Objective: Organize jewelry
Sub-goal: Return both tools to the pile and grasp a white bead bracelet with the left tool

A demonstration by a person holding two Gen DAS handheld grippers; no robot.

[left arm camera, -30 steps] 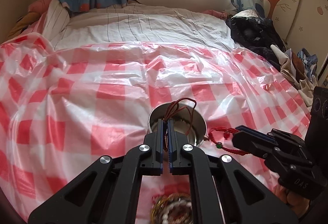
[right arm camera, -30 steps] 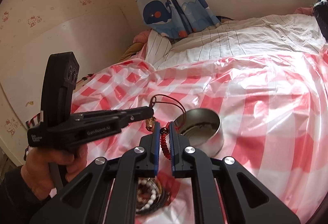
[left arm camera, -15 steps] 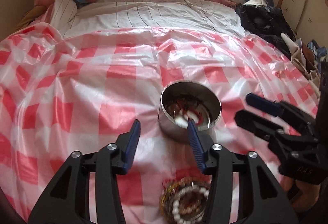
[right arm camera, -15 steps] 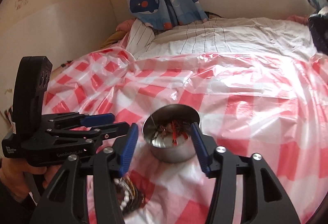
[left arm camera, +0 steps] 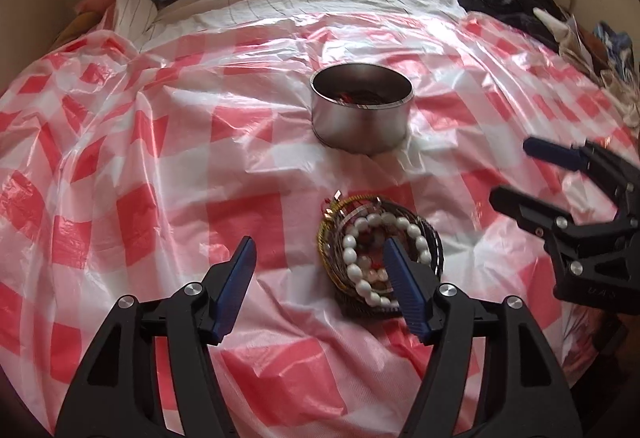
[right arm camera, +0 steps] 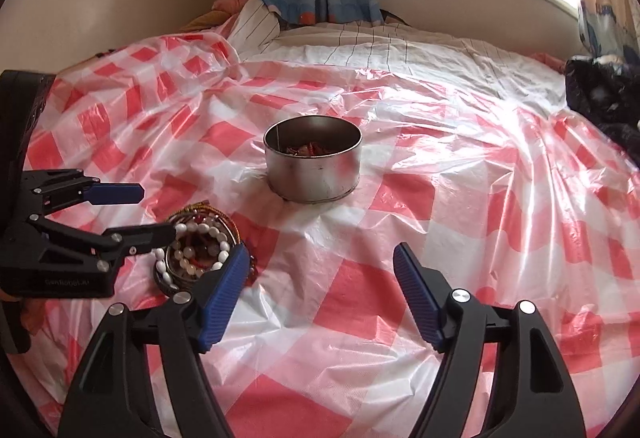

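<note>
Item 1, my left gripper (left arm camera: 316, 278): low centre of the left view, jaws spread wide, holding nothing. Its right finger crosses in front of the pile.

Item 2, my right gripper (right arm camera: 318, 280): low centre of the right view, jaws likewise spread and empty, over bare cloth (right arm camera: 460, 205).

Item 3, pile (left arm camera: 378, 258): bracelets and thin bangles heaped together, centre-low in the left view, lower left in the right view (right arm camera: 196, 250). A string of white beads (left arm camera: 360, 274) lies on top, coiled in a ring. The heap sits flat and roughly round, so I find no clear long axis and no pointing direction; a few bangle ends stick out toward the tin.

Item 4, tin (left arm camera: 360, 117): upright, mouth up, upper centre of the left view, beyond the pile and apart from it. Red cords lie inside.

Risks, as I judge them:
- Pieces are interlocked; pinching one may drag the rest along and scatter them on the way to the tin.
- Round beads may slip out of a two-finger pinch.
- The cloth is thin, wrinkled plastic; a low pinch could catch it and tug the tin.
- My two grippers sit near each other at the pile and could collide.
</note>
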